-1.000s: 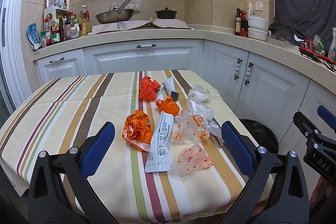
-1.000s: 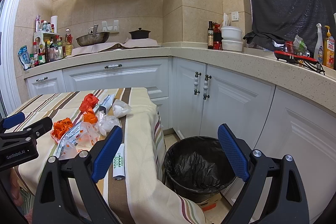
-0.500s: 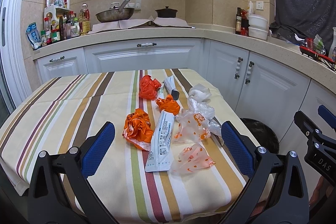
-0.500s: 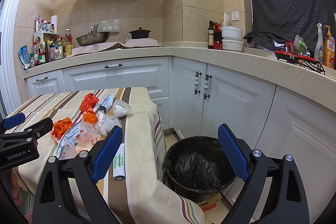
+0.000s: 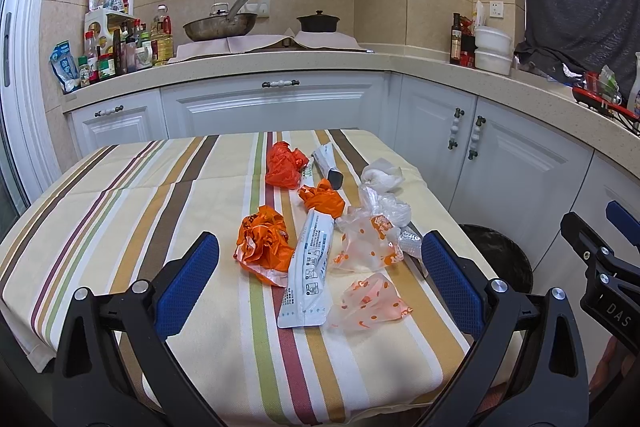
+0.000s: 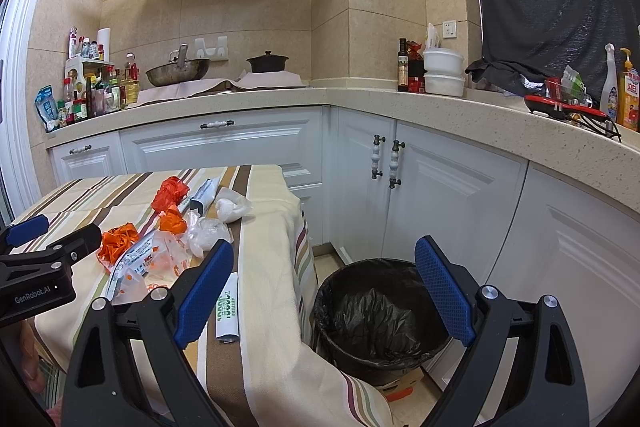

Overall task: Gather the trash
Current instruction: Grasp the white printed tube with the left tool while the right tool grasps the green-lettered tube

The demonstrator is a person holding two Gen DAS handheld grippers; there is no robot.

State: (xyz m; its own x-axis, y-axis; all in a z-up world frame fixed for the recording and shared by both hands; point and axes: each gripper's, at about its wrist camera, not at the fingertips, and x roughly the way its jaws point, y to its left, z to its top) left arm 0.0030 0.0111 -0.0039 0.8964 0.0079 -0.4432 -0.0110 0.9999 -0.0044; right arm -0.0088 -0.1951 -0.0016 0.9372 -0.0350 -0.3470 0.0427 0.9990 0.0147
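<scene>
Kitchen, striped counter strewn as a second ago with orange bags, wrapper and spotted plastic, bin waiting beside, left gripper and right gripper fingers wide, empty, unmoved: collecting not begun.

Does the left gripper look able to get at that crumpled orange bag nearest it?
Probably yes: the left gripper is open and the crumpled orange bag lies uncovered just ahead, a white packet beside it.
</scene>
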